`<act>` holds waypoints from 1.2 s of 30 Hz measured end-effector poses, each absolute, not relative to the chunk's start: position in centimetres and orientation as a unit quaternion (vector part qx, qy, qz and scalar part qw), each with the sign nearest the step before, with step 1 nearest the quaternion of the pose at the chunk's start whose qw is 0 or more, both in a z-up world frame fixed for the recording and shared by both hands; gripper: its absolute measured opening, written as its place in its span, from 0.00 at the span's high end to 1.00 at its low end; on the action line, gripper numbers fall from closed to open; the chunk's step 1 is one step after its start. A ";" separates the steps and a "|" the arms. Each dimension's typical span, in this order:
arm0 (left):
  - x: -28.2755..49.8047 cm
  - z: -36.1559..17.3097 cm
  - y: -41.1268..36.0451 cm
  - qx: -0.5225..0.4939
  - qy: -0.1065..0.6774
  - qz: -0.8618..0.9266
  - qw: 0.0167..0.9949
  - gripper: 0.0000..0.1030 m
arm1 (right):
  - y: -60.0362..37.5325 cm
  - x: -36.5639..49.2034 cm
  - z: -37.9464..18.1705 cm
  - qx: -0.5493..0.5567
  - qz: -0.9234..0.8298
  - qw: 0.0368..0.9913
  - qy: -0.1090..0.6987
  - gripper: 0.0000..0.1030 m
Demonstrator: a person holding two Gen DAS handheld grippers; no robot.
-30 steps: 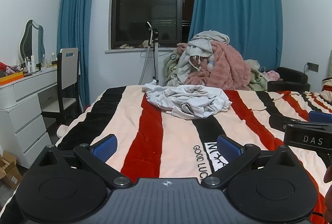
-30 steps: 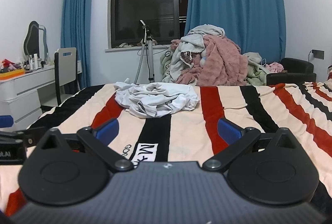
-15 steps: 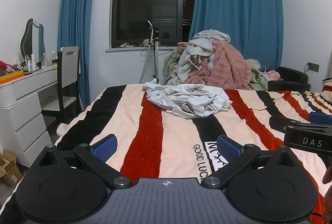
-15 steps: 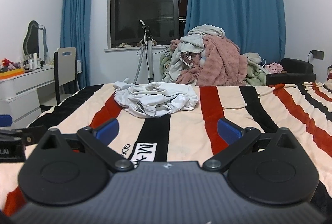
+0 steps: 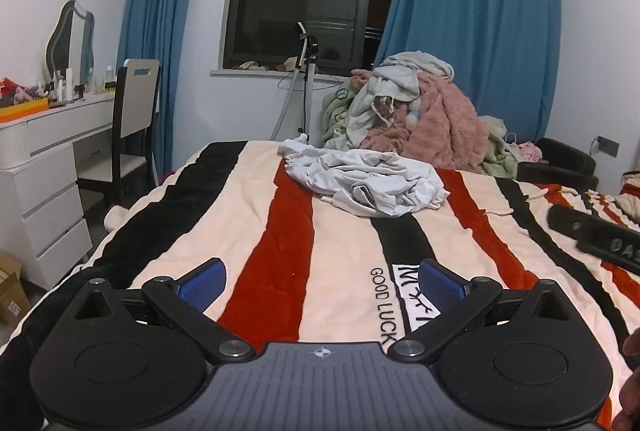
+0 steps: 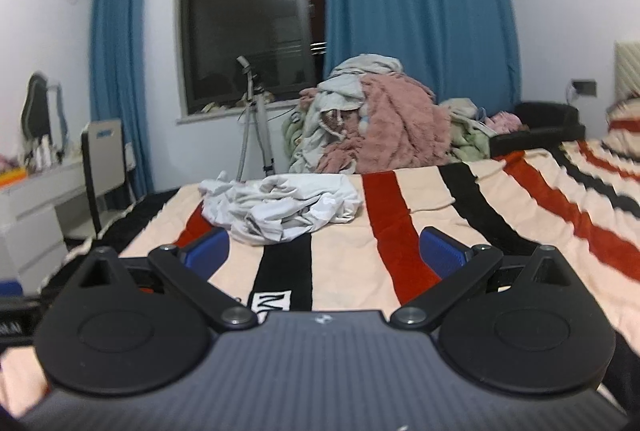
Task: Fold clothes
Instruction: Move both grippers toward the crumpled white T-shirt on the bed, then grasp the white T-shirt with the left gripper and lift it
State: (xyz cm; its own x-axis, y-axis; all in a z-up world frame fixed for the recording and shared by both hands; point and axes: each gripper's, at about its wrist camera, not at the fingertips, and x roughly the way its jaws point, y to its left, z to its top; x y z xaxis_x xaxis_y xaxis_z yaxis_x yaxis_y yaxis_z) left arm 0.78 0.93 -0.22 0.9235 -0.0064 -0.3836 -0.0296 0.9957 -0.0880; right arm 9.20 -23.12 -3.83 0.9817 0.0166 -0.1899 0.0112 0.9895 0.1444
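Both claws are wide open and empty, and the right claw has surged forward in the last half-second, its view now blurred, closing on the crumpled white garment heaped on the striped blanket. Left claw has barely crept ahead, garment well beyond it. Folding hasn't begun; a grab looks near.

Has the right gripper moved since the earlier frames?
Yes. The right gripper has advanced toward the crumpled white garment, which now sits nearer its jaws against the window.
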 end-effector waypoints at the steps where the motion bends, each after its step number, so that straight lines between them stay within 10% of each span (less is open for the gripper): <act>1: 0.7 -0.2 1.0 -0.050 0.196 0.006 0.979 0.00 | -23.2 8.9 -3.8 0.080 -0.002 0.993 0.091 0.00; 19: 3.5 -0.1 2.2 -0.085 0.227 -0.001 0.970 0.01 | -21.9 15.6 9.1 0.085 0.038 0.995 0.030 0.00; 36: 35.4 -5.3 -3.2 -0.073 0.276 -0.054 0.957 0.04 | -29.1 23.3 -7.0 0.108 -0.014 0.979 0.172 0.01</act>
